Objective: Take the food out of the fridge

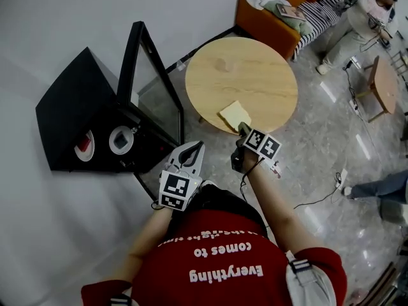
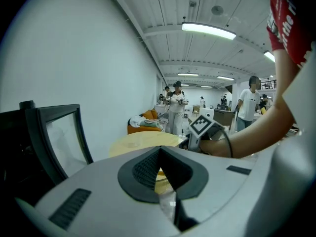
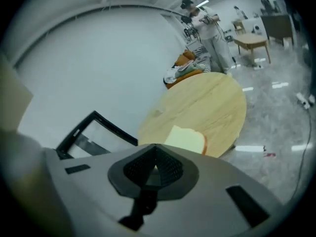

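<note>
Two round dishes [image 1: 121, 139] sit in the open black fridge [image 1: 70, 107], far left. The left gripper [image 1: 196, 148] is closed and empty by the glass door. A pale bread slice [image 1: 235, 115] lies on the round wooden table [image 1: 255, 75], with the right gripper [image 1: 243, 130] pinched closed and empty just beside it. I'd spread the jaws before reaching in.

We record one pale, squarish slice of white bread [image 1: 234, 115] with a thin brown crust. It lies flat on the round light-wood tabletop [image 1: 255, 69], close to the edge. The black box-shaped fridge [image 1: 71, 101] stands on the floor near the tabletop, and its black-framed glass door [image 1: 155, 87] is swung wide open. Inside we see two round items side by side. One is a red-and-white round item [image 1: 85, 146], the other a white round item with a dark centre [image 1: 120, 140]. We cannot tell what either one is.
</note>
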The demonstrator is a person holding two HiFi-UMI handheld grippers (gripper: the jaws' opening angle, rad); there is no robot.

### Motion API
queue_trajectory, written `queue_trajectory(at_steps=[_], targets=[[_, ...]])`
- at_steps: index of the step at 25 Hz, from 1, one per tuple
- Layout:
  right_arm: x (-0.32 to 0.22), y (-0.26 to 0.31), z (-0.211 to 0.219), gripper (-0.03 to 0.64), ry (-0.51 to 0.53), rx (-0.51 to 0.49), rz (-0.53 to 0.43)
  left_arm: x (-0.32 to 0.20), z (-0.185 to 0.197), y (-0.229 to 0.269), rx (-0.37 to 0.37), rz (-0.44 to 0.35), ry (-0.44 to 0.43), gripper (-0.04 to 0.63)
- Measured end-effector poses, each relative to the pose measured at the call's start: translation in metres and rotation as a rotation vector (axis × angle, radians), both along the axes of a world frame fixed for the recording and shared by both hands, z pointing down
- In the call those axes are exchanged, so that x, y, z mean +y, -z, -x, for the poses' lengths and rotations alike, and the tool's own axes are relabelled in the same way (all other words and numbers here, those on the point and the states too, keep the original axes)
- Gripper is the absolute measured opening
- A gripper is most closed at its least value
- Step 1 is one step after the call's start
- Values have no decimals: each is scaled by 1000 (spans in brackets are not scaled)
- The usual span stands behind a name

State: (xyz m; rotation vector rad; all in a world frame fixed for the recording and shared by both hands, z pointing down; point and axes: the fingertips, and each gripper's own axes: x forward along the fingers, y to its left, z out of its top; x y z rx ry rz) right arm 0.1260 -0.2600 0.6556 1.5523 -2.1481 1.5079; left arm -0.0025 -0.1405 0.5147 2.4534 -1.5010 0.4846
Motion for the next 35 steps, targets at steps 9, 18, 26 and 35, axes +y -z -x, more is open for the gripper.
queue_trajectory(at_steps=[9,18,26,35], targets=[[85,105,35,11,61,-230,-181,-9,-22,7,49,-15,-59,2],[120,140,45,11,198,-67,-386,6,-39,15,128,-10,-97,2],[139,151,77,11,313,-50,-417,25,-16,24,183,-26,-32,2],[171,158,153,11,559,-96,-425,57,52,31,174,-48,181,2]])
